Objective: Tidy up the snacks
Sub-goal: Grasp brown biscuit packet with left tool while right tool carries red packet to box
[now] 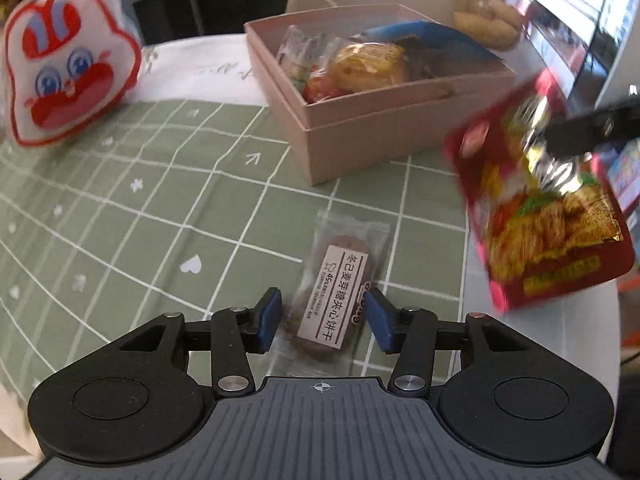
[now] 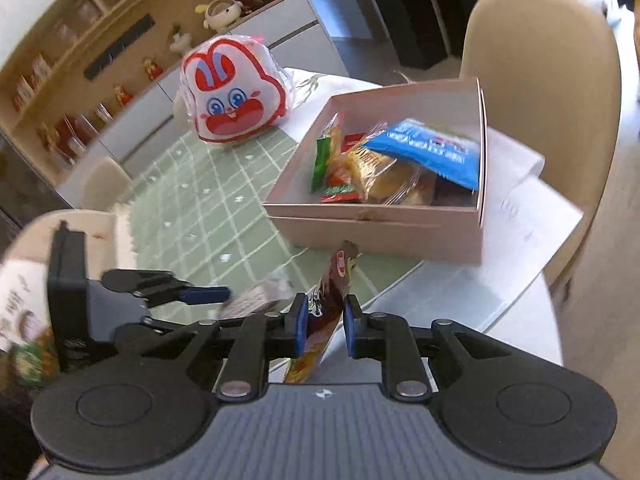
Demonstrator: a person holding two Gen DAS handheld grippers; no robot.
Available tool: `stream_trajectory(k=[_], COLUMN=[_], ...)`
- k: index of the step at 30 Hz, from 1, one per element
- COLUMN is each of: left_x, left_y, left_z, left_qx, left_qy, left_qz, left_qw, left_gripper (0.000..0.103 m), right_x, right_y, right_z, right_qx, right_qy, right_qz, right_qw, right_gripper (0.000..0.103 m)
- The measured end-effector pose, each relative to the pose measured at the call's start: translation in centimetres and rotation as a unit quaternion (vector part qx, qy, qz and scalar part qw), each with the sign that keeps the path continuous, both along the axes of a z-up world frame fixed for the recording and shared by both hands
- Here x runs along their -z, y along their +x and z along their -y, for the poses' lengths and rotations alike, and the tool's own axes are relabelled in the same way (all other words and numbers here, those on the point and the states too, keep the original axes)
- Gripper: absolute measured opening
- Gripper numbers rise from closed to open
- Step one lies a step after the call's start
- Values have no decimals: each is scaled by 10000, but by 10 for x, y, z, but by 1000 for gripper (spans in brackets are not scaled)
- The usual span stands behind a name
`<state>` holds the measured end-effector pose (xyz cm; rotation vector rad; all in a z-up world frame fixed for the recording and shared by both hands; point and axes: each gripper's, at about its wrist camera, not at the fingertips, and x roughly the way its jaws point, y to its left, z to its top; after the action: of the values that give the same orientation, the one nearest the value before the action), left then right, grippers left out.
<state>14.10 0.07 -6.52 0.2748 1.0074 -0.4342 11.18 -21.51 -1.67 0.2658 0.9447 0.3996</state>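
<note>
Left hand-held gripper (image 1: pixel 324 322) spread, straddling the wrapped biscuit (image 1: pixel 336 300) flat on the surface (image 1: pixel 120 208), pads apart from the wrapper. Best lowered squarely before closing across the narrow sides. Right hand-held gripper (image 2: pixel 325 326) pinching the red snack bag (image 2: pixel 326 312) edge-on; pink box (image 2: pixel 376 224) ahead, just beyond, likely its destination.

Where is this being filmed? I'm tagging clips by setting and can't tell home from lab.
Most likely a home dining area: a table under a green checked tablecloth, a beige dining chair pulled up to it, and a wall shelf of small ornaments and figurines behind.
</note>
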Motion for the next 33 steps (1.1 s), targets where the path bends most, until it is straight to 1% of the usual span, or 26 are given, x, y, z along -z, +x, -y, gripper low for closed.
stream_trajectory(k=[1,3,5,9,12,14,15,16,17,21,24,28,33], left_x=[1,-1,-1,0,2,2,2,2,1,-1,-8,-34,-76], left_y=[2,5,6,9,7,4,3,1,-1,-14,-20,-23,-13], left_z=[-3,-4,-1,1,-4,-4,-3,-2,-2,-5,-8,-10,-10], left_qx=[-48,-84,-65,-44,-214,-247,-262,-303,-348,-477,-597,-760,-890], left_qy=[-64,-94,-61,-115,-317,-333,-284,-244,-278,-603,-845,-1175,-1754], left_qz=[-36,-33,-23,-28,44,120,160,200,191,248,302,621,991], left_qw=[10000,9999,10000,9999,9993,9991,9991,9990,9988,9967,9942,9882,9754], left_gripper=[55,54,54,53,52,52,46,45,44,40,40,40,40], right_x=[4,14,25,40,44,44,41,37,31,4,-10,-21,-42], right_y=[3,8,11,13,12,11,9,7,4,-4,-6,-7,-2], right_z=[-5,-10,-19,-24,-29,-30,-31,-30,-30,-28,-24,-17,-1], right_qx=[59,142,147,155,56,5,-17,-50,-98,-229,-283,-289,-164], right_qy=[-138,-182,-193,287,307,375,395,397,393,232,147,138,269], right_qz=[21,-46,-78,-360,-441,-443,-403,-330,-220,215,367,484,747], right_qw=[9999,9997,9997,9988,9985,9983,9984,9987,9989,9992,9988,9983,9967], right_gripper=[21,25,26,27,25,22,19,14,12,7,5,4,3])
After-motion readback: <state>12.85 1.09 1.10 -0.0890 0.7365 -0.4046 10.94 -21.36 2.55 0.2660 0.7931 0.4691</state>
